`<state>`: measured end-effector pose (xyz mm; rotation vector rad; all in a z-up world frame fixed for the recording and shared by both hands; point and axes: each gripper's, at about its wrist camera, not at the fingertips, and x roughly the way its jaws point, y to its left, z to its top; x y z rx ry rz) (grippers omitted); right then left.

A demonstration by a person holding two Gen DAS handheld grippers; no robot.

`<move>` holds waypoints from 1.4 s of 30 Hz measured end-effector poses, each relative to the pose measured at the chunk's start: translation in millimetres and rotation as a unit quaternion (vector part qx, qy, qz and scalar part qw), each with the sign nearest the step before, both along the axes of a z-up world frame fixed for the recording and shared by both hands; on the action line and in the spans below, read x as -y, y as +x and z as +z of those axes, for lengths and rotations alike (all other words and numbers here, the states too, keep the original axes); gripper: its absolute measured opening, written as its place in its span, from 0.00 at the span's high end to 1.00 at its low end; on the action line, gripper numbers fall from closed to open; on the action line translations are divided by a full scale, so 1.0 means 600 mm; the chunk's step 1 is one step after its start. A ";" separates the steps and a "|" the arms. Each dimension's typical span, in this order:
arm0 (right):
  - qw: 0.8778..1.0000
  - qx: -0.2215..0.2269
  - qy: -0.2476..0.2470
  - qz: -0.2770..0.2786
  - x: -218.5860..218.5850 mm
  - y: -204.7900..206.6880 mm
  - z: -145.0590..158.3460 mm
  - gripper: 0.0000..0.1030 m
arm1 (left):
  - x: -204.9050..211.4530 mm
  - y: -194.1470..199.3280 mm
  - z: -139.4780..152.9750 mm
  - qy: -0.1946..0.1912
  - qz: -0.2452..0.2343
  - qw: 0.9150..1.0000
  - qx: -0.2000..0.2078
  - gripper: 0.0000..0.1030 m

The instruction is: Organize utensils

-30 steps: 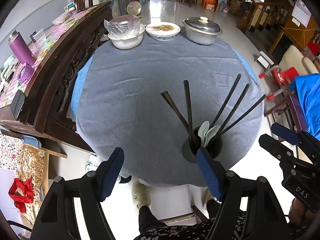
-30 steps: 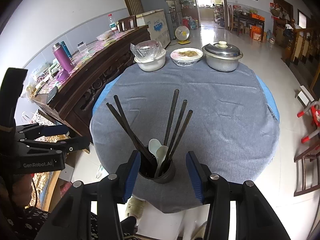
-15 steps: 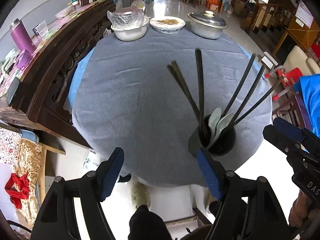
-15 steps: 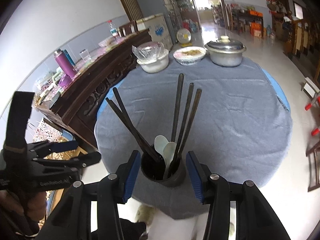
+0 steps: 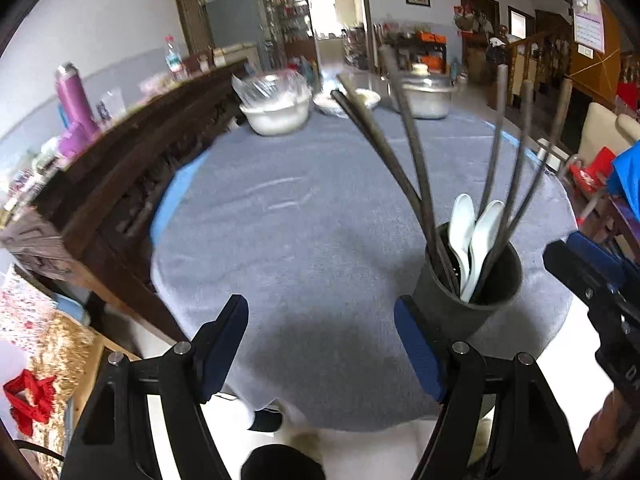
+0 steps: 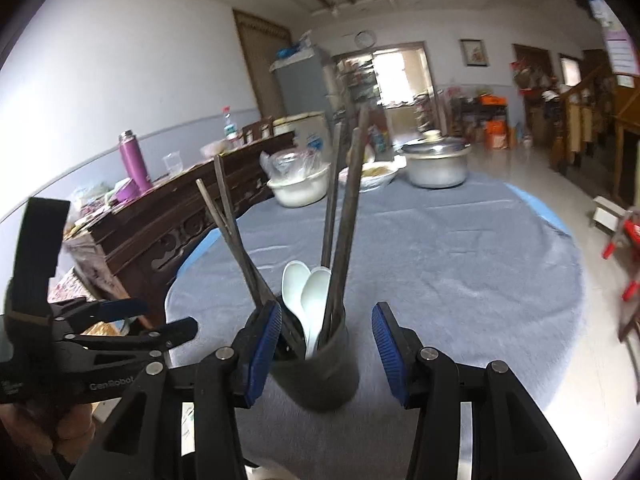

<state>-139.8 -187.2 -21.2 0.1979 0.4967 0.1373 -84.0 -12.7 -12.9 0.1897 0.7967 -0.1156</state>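
Your left wrist view is smeared by motion, so the bottles and clutter on the dark wooden sideboard (image 5: 120,152) cannot be made out. The right gripper (image 5: 592,280) enters at that view's right edge, cut off. In the right wrist view, the dark utensil holder (image 6: 320,368) hides the lower ends of the chopsticks (image 6: 344,216) and white spoons (image 6: 304,296); its left side sits behind your blue finger pad (image 6: 262,348). Shelves beyond the far doorway (image 6: 400,76) are too small to read.

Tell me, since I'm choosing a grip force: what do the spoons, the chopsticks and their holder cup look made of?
Spoons: glossy white, thick-walled, probably ceramic or melamine. Chopsticks: dark, matte, straight sticks, likely wood or lacquered bamboo; blur hides any grain. Holder cup: matte dark grey, smooth wall, plastic or coated metal; can't tell which.
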 end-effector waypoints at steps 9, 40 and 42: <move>0.998 0.059 0.003 -0.019 -0.028 -0.169 0.096 0.42 | 0.003 -0.163 0.100 -0.025 -0.034 0.997 0.064 0.26; 0.993 0.101 -0.039 -0.056 -0.073 -0.276 0.186 0.38 | -0.070 -0.251 0.171 -0.063 -0.009 0.990 0.125 0.26; 0.993 0.096 -0.038 -0.057 -0.078 -0.265 0.183 0.38 | -0.078 -0.243 0.168 -0.070 -0.008 0.990 0.123 0.26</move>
